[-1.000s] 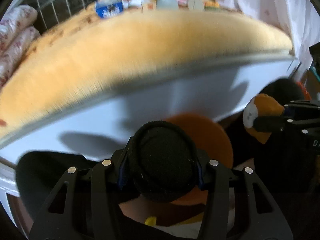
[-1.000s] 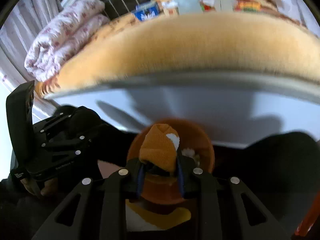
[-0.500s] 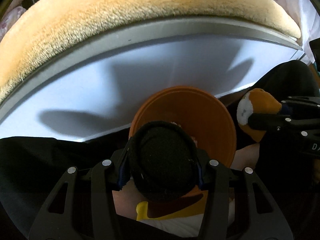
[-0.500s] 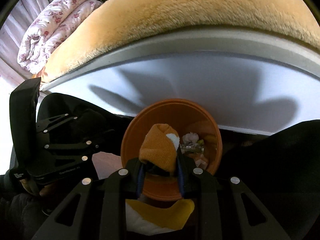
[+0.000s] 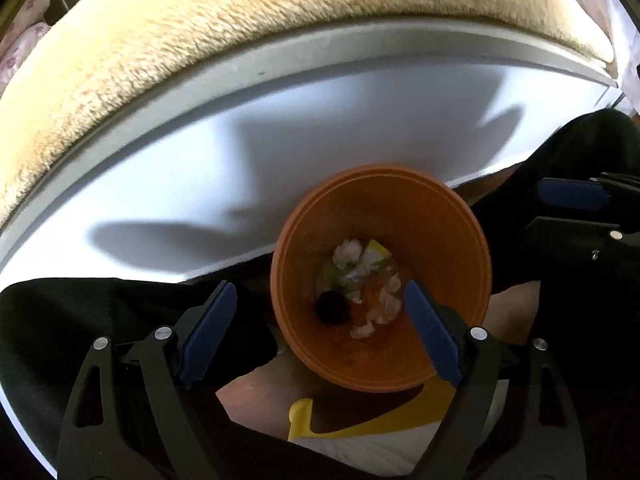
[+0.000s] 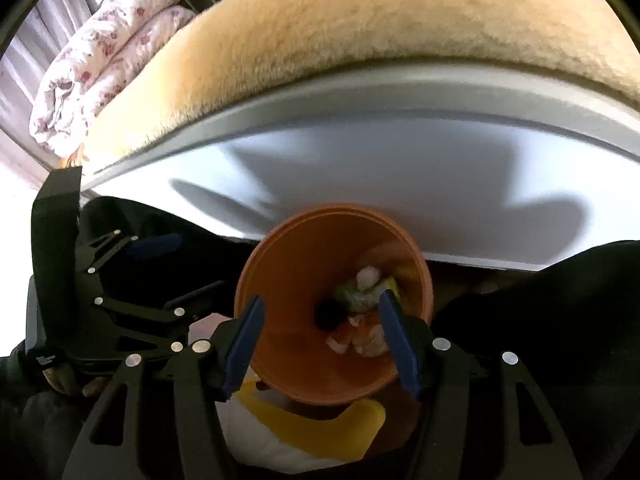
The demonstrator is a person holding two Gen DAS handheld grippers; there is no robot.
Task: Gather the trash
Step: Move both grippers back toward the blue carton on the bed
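An orange bin [image 5: 436,224] stands on the floor below both grippers; it also shows in the right wrist view [image 6: 296,264]. Inside lie crumpled white and yellow scraps [image 5: 360,264], a black round piece [image 5: 331,307] and an orange piece [image 5: 374,294]; the scraps [image 6: 366,292] and black piece [image 6: 328,312] show in the right wrist view too. My left gripper [image 5: 320,332] is open and empty above the bin. My right gripper [image 6: 322,340] is open and empty above the bin. The right gripper's blue pad [image 5: 572,195] shows at the right edge of the left view.
A bed with a tan fuzzy cover [image 5: 200,40] and a white side panel [image 5: 280,132] rises just behind the bin. A folded floral quilt [image 6: 96,68] lies at the far left. A yellow and white slipper [image 6: 312,428] is by the bin. The person's black trouser legs [image 5: 80,320] flank it.
Both grippers opened. The black round piece left the left gripper and the orange piece left the right gripper; both now lie in the bin. Both cameras tilted down over the bin.
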